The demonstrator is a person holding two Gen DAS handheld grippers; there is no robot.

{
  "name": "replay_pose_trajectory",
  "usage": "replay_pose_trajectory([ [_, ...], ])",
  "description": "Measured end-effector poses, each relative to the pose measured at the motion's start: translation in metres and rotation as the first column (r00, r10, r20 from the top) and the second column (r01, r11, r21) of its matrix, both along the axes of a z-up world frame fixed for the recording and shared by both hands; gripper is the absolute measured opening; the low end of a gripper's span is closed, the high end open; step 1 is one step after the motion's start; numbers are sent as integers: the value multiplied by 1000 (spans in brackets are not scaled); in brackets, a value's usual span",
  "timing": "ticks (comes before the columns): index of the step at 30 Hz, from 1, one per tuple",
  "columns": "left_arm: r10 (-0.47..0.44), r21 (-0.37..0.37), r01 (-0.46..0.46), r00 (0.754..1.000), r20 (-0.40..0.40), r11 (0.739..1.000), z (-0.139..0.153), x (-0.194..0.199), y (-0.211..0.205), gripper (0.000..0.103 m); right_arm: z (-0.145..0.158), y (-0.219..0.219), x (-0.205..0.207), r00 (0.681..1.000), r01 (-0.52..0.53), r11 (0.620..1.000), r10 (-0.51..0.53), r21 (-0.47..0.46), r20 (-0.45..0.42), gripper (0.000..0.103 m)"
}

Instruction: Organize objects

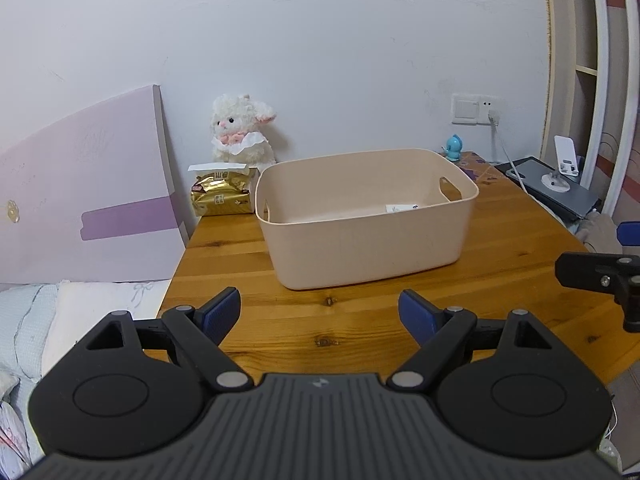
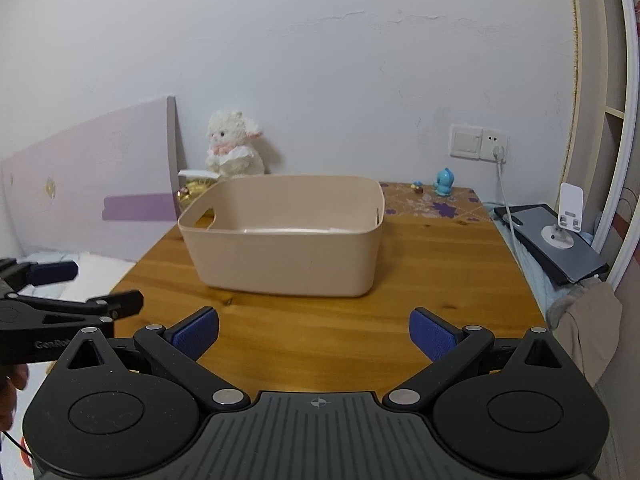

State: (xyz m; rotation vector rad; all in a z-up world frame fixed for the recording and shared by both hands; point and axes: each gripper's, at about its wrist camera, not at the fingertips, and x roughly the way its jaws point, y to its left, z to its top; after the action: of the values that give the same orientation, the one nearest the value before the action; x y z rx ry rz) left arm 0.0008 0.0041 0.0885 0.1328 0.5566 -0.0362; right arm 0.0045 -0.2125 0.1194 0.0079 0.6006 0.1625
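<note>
Both the left gripper (image 1: 320,314) and right gripper (image 2: 314,334) are gaping wide, holding nothing; the lamb (image 1: 240,130), sitting at eleven o'clock of the bin (image 1: 372,256), probably squashes lightly, best pinched mid-body.

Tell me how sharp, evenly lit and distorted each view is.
Left wrist: soft even light, no glare, bin sharp, a faint shadow beside the plush, shelf edges at right bowed by the fisheye. Right wrist: the same lighting, plush slightly soft, dark vignette in the corners.
</note>
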Motion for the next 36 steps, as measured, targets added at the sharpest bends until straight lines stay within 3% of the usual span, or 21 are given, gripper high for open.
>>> replay_pose_trajectory([
  [22,-3,-38,2,1000,-27,999,-5,-57,-4,88,-6,2,-55,1000,-8,1000,8,27,-6,103],
  [36,27,-5,-27,997,68,1000,10,-87,2,92,2,-14,-80,999,35,999,-36,22,32,103],
])
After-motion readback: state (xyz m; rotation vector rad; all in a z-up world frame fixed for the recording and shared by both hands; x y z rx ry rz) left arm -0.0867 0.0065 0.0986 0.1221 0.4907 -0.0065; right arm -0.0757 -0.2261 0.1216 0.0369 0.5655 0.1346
